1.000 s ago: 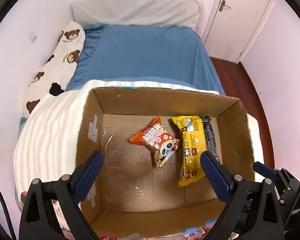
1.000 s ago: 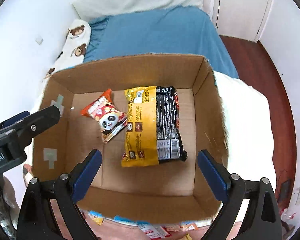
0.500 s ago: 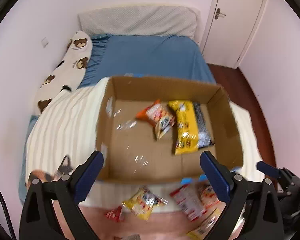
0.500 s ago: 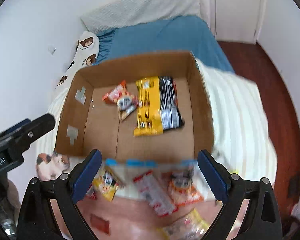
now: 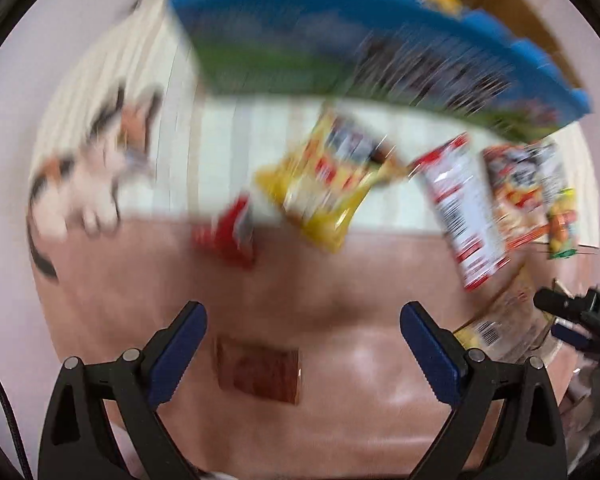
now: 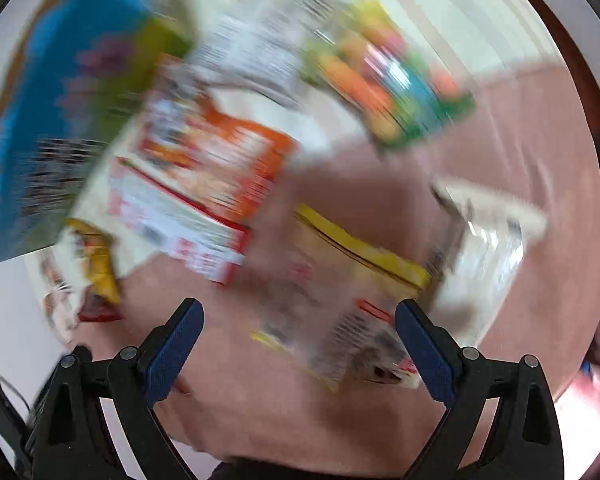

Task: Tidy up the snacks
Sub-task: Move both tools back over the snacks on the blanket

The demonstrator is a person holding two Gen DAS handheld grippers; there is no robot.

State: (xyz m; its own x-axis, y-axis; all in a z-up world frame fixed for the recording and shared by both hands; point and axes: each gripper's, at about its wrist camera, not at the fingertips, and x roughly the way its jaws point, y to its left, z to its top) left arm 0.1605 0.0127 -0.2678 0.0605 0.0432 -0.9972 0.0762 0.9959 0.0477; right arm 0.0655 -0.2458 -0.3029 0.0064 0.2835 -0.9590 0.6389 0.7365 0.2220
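On the pink cover in front of the box (image 5: 380, 40), from left to right, lie a red packet (image 5: 226, 236), a yellow bag (image 5: 324, 184) and a red-white pack (image 5: 462, 208) — all not yet packed. Left gripper (image 5: 303, 344) and right gripper (image 6: 298, 340) are both wide apart, holding nothing — most work remains.

Snack packets (image 5: 324, 184) lie seemingly just before the box (image 5: 340, 48), on the blanket (image 5: 340, 320).

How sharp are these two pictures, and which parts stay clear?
Left wrist view: strong motion blur smears the yellow snack bag and the box wall; only the left gripper is crisp. Right wrist view: blurred more heavily, the orange packet unreadable; the right gripper is sharp.
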